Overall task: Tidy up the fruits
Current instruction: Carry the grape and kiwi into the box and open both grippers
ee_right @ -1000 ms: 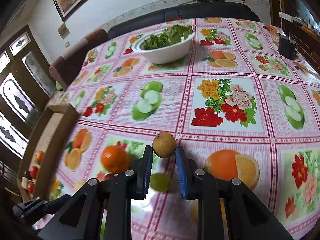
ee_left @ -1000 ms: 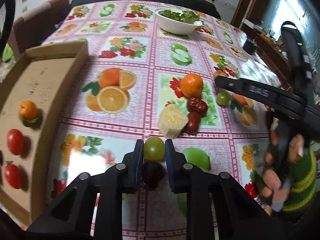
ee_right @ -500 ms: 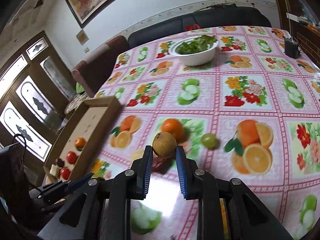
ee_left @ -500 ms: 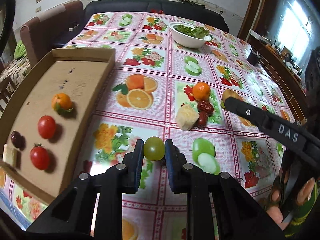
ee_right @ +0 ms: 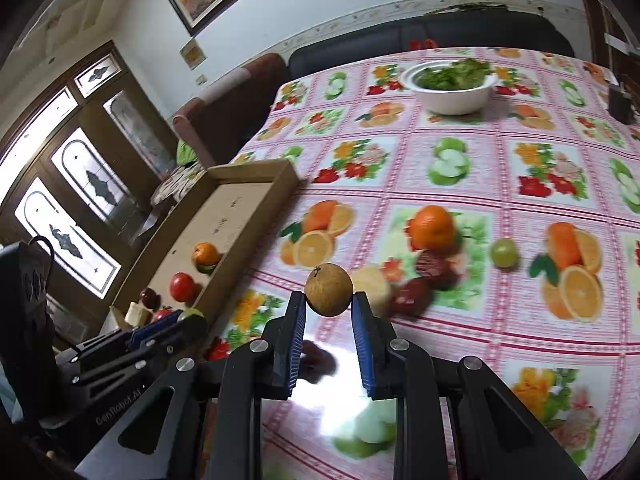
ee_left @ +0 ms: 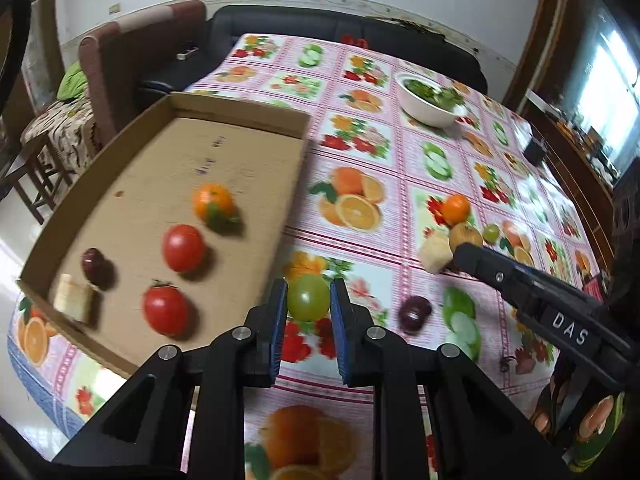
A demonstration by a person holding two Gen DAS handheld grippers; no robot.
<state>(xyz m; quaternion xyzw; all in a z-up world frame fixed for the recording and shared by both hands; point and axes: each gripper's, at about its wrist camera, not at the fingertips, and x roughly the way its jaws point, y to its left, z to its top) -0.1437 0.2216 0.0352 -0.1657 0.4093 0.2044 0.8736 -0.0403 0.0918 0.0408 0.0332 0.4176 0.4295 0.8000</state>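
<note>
Left gripper point(ee_left: 308, 300) is clamping a green grape point(ee_left: 308, 297) tight between its pads, hanging above the tablecloth point(ee_left: 400, 184) just off the box point(ee_left: 240, 112) edge; the box is sitting at ten o'clock. Right gripper point(ee_right: 329, 304) is pinching a brown fruit point(ee_right: 329, 289) at its fingertips, jaws nearly closed. Loose orange point(ee_right: 433, 227) and grape point(ee_right: 503, 253) are lying at one o'clock.
</note>
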